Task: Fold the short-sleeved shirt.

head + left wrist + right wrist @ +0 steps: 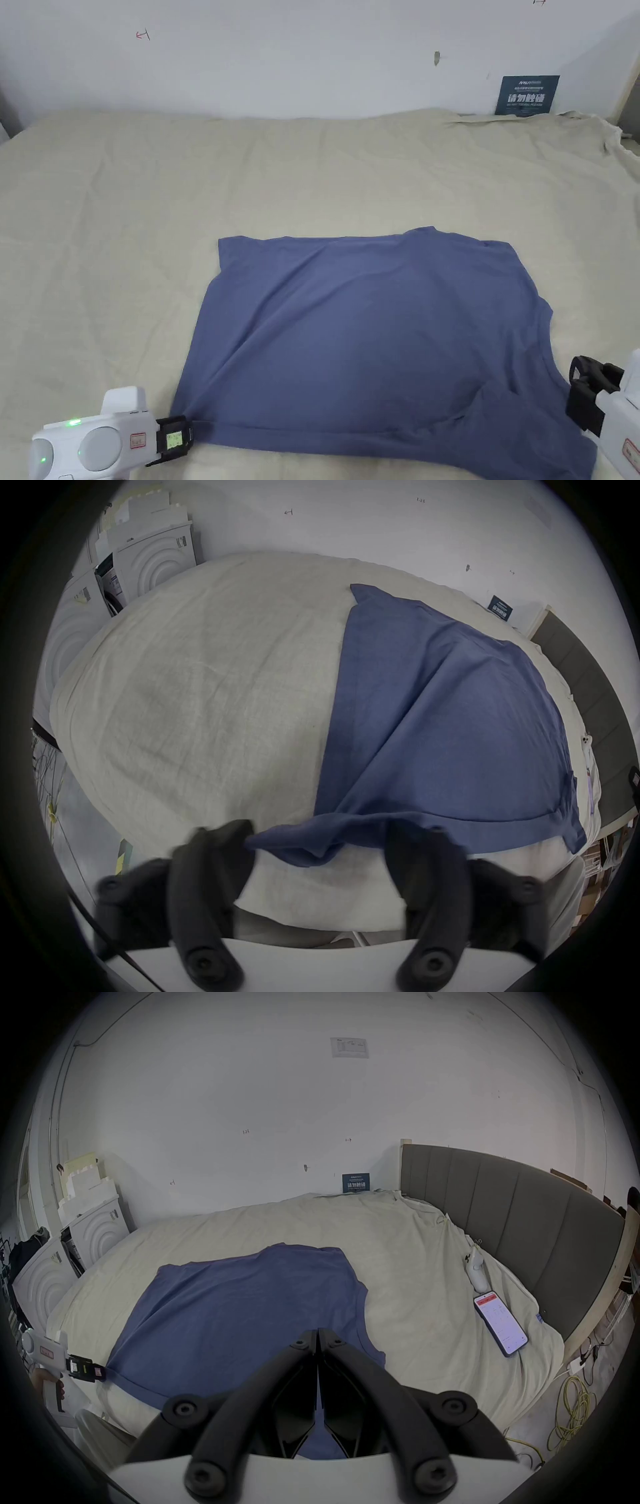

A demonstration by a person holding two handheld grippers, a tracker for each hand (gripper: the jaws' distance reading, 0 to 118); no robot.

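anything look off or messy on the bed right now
Mildly. The blue shirt is not lying flat: a long diagonal crease crosses it and its near-left corner is bunched between the open left claw. A phone also lies on the bedsheet.

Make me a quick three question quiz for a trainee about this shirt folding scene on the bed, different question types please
1. True or false: the left gripper has its jaws spread apart.
2. What colour is the shirt?
3. The phone lies: A) on the shirt, B) on the bedsheet near the headboard, C) on the floor.

Key: 1 true; 2 blue; 3 B.
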